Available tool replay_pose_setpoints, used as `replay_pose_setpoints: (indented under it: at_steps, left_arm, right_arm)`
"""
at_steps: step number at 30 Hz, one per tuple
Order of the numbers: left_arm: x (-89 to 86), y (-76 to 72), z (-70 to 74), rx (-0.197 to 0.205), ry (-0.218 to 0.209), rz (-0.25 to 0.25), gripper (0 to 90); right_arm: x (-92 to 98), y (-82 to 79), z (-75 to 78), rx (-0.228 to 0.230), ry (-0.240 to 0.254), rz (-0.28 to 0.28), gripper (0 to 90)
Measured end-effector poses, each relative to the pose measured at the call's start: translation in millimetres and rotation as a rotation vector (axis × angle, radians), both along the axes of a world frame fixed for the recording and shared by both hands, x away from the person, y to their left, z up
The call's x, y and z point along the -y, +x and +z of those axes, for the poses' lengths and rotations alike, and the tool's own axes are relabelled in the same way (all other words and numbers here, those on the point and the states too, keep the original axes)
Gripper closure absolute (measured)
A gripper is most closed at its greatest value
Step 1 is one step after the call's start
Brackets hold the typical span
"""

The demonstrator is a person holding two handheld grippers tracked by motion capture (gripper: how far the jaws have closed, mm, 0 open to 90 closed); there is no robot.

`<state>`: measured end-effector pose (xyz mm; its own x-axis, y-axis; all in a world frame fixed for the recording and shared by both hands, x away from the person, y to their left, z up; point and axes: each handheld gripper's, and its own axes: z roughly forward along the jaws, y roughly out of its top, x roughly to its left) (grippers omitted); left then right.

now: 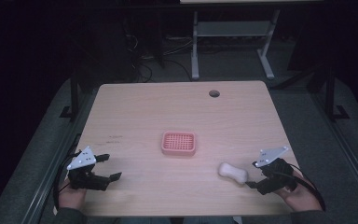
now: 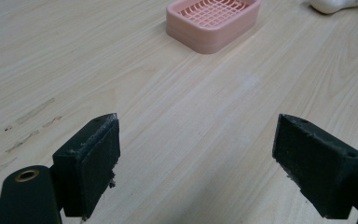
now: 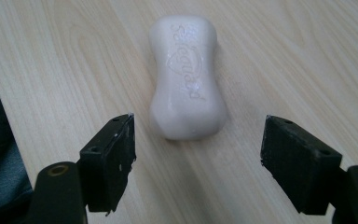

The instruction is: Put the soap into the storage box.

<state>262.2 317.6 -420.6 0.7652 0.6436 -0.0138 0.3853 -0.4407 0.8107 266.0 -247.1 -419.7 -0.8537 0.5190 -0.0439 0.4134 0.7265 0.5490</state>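
Right tool [image 3: 198, 161] sits low at the near right of the counter [image 1: 135, 112], jaws spread wide, nothing between them yet; the white soap bar [image 3: 188, 77] lies flat on the wood just ahead of the tips, long axis roughly in line with the tool's approach, not touched. In the high view the same bar [image 1: 233, 171] is just left of the right tool [image 1: 256, 179], near the front edge. Left tool [image 1: 107, 169] hovers at the near left, jaws also spread, holding nothing; its own view shows bare wood between the pads [image 2: 103, 154]. Farther back, mid-counter, the pink soap dish [image 1: 179, 143] with the slotted grid top stands empty, well apart from the bar; it shows at the top of the left gripper view [image 2: 213, 21] too. Likely step: close on the bar, carry it to the dish. Risks, as I judge them: the bar is smooth and waisted with rounded ends, so a pinch on the bulging near end could squirt it forward out of the jaws. Coming in too shallow would just shove it along the counter. A weak grip may drop it short of the dish. The dish looks light, so a hard landing could skid it.
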Motion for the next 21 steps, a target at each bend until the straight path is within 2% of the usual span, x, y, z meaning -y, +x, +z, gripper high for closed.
replay_pose_setpoints:
  at_steps: [12, 21]
  left_arm:
    - [-0.1, 0.0, 0.2, 0.002, -0.002, -0.001, 14.8]
    - [-0.7, -0.1, 0.2, 0.002, -0.008, 0.004, 14.8]
  right_arm:
    - [-18.8, 10.5, 7.3, 0.014, -0.029, 0.056, 25.9]
    - [-33.5, 17.6, 3.1, -0.002, -0.043, 0.08, 26.6]
